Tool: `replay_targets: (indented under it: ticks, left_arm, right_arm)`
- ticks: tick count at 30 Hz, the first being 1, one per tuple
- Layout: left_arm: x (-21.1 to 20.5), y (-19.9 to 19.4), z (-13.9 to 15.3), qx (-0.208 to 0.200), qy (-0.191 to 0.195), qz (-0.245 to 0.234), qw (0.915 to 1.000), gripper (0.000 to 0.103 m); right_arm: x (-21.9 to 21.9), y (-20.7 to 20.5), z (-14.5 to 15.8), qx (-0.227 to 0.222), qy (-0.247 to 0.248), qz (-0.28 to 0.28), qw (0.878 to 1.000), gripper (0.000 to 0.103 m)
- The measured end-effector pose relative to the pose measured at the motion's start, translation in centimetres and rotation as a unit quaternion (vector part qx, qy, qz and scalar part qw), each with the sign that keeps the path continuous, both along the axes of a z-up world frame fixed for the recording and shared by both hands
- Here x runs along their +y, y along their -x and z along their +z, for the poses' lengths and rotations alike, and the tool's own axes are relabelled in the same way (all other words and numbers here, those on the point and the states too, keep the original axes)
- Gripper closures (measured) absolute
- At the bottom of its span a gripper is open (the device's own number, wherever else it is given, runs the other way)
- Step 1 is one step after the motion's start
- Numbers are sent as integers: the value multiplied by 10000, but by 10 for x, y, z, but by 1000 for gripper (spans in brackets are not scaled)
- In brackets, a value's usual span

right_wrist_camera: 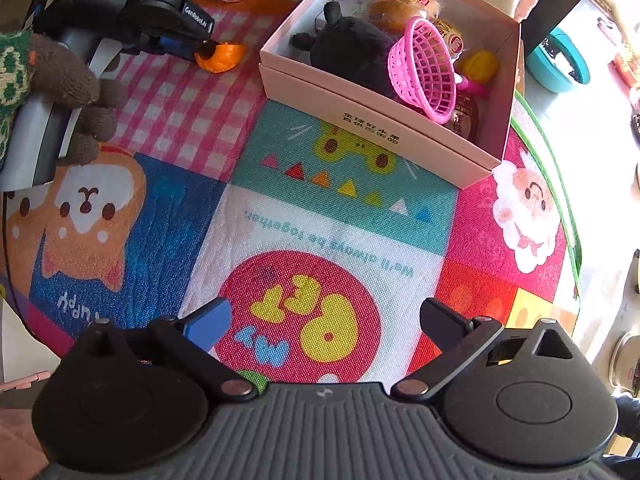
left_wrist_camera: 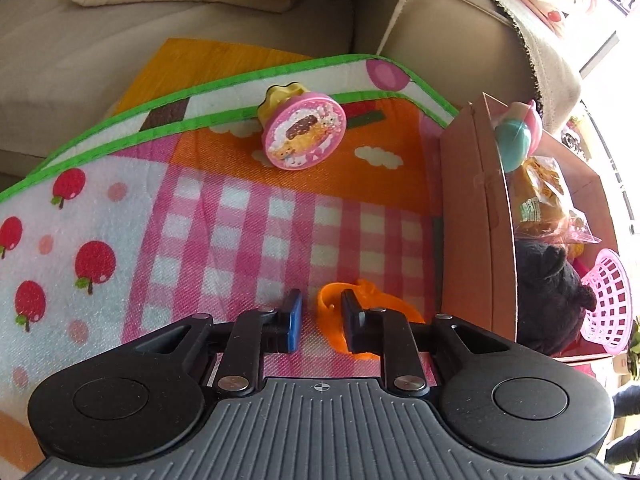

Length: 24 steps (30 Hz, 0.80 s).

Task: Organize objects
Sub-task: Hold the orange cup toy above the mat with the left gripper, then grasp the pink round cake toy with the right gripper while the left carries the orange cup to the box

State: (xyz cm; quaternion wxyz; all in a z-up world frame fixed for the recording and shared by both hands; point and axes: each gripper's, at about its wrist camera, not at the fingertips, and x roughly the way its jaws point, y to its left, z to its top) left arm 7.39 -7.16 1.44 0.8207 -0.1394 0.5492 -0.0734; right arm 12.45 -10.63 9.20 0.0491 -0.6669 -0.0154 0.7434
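An orange plastic toy point(left_wrist_camera: 370, 304) lies on the play mat beside the pink cardboard box point(left_wrist_camera: 468, 216). My left gripper point(left_wrist_camera: 322, 320) is low over it, jaws narrowly apart, the right finger point(left_wrist_camera: 354, 320) set inside the toy's rim; whether it grips is unclear. The right wrist view shows the same toy point(right_wrist_camera: 222, 56) at the left gripper's tip. A pink round stamp toy point(left_wrist_camera: 302, 130) with a yellow handle lies farther back on the mat. My right gripper point(right_wrist_camera: 324, 322) is open and empty above the mat. The box point(right_wrist_camera: 360, 108) holds a black plush point(right_wrist_camera: 348, 48), a pink basket point(right_wrist_camera: 426, 68) and wrapped snacks.
A beige sofa point(left_wrist_camera: 120, 40) with a folded blanket stands behind the mat. The mat's green edge point(left_wrist_camera: 224, 116) is folded over at the back. A teal bowl point(right_wrist_camera: 560, 64) and other items sit on the floor beyond the box at the right.
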Motion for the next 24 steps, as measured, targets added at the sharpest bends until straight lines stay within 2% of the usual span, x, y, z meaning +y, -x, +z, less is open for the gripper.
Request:
replay_targets:
  ticks: [5, 11, 17, 22, 24]
  left_arm:
    - [-4, -4, 0, 381, 94, -375, 9985, 88]
    - [13, 14, 10, 305, 199, -649, 9972, 88]
    - [74, 60, 23, 522, 463, 62, 9975, 88]
    - [124, 110, 21, 902, 491, 601, 9929, 88]
    - [137, 126, 20, 1001, 522, 758, 9907, 88]
  right_arm:
    - [-13, 10, -2, -38, -72, 201, 9998, 3]
    - [-21, 35, 4, 147, -224, 320, 9991, 3]
    - [-32, 89, 19, 600, -38, 356, 9976, 2]
    - [-65, 171, 14, 1132, -56, 933, 9892, 3]
    - [-79, 207, 5, 1301, -99, 1109, 9852, 10]
